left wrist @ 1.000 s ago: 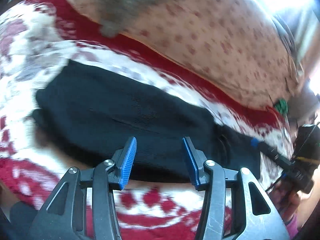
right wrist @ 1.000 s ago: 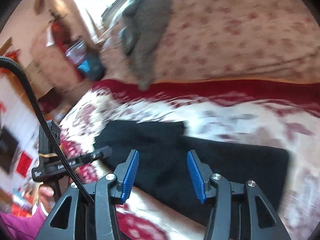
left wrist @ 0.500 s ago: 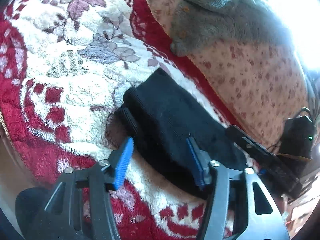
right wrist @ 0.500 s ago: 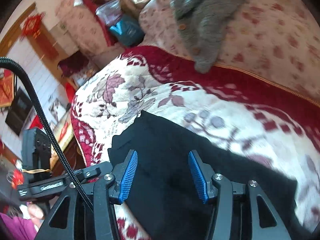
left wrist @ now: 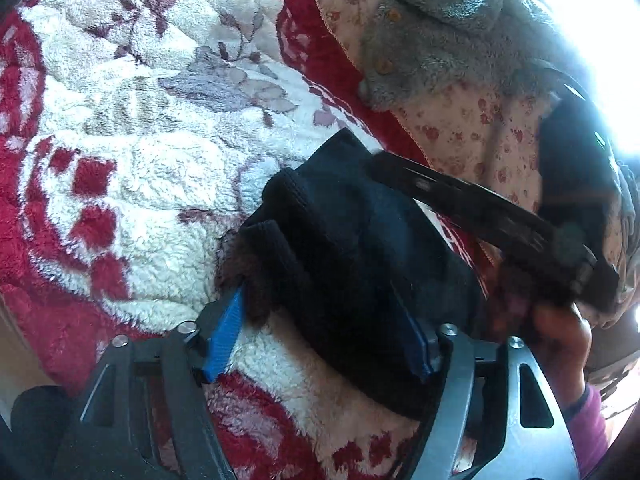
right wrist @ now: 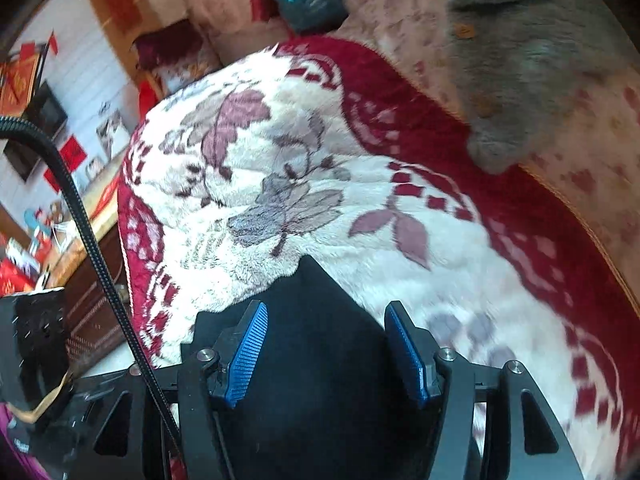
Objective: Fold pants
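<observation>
Left wrist: both gripper (left wrist: 324,334) jaws opening astride black pants (left wrist: 360,248) on floral blanket (left wrist: 132,128), grey towel (left wrist: 452,36) beyond.

Black knit pants (left wrist: 352,240), folded in layers, lie on white-and-red floral fleece blanket (left wrist: 132,152), near blanket's front edge. Behind blanket's far red border: cream flower-print bedspread (left wrist: 472,128); grey fuzzy garment (left wrist: 448,40) lies on bedspread, its lower tip close to blanket's border. Left gripper (left wrist: 324,332) straddles pants' near end, jaws opening, pads clear of cloth. Right gripper (right wrist: 328,356) above pants' other end, jaws opening, cloth between them.
</observation>
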A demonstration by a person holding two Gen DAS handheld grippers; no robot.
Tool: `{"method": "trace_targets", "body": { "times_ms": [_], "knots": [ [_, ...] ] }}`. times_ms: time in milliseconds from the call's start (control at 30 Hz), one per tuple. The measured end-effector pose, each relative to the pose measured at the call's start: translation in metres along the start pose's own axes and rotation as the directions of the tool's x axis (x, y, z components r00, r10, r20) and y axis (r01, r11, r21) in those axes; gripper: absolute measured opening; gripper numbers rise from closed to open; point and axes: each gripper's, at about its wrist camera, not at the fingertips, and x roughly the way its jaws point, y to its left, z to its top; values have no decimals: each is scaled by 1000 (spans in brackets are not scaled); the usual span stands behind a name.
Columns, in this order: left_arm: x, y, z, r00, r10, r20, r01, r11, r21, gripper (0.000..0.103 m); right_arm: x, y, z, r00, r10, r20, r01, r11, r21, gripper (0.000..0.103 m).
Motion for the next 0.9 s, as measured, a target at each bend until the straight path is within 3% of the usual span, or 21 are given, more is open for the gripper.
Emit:
{"method": "trace_targets", "body": {
  "times_ms": [133, 167, 200, 267, 300, 333, 400, 433, 500, 633, 733, 900],
  "knots": [
    [5, -2, 1, 1000, 2, 24, -2, 1000, 29, 75, 28, 3, 15, 998, -23, -63, 19, 998, -52, 59],
    [5, -2, 1, 1000, 0, 31, -1, 999, 36, 75, 38, 3, 18, 995, -40, -94, 34, 997, -65, 49],
    [6, -1, 2, 999, -4, 37, 2, 999, 39, 75, 44, 4, 19, 992, -53, -112, 44, 996, -82, 32],
    [6, 2, 2, 998, -29, 50, 27, 999, 31, 75, 54, 7, 17, 988, -82, -133, 66, 991, -115, 28],
    [6, 3, 3, 998, -35, 54, 34, 999, 30, 65, 53, 10, 16, 989, -92, -118, 76, 988, -132, 19],
    [7, 4, 5, 998, -32, 55, 30, 999, 34, 42, 51, 11, 15, 990, -90, -106, 75, 988, -138, 16],
    [10, 6, 8, 998, -58, 33, 57, 998, 38, 29, 41, 12, 15, 993, -92, -71, 83, 989, -119, 11],
    [8, 5, 9, 997, -65, 37, 64, 997, 39, 22, 33, 12, 15, 995, -82, -49, 76, 992, -103, 11],
    [0, -1, 8, 996, -72, 56, 68, 995, 66, 17, 14, 13, 14, 998, -63, -3, 63, 995, -76, 10],
    [-26, -22, 6, 987, -115, 112, 99, 986, 137, 14, -38, 14, 8, 994, -24, 108, 25, 1000, -13, 10],
    [-43, -41, 6, 978, -171, 122, 149, 974, 173, 14, -82, 9, -1, 981, -4, 191, -6, 999, 50, 10],
    [-69, -99, -11, 954, -280, 104, 237, 922, 306, 14, -166, -12, -35, 942, 25, 334, -86, 982, 167, 10]
  ]
}}
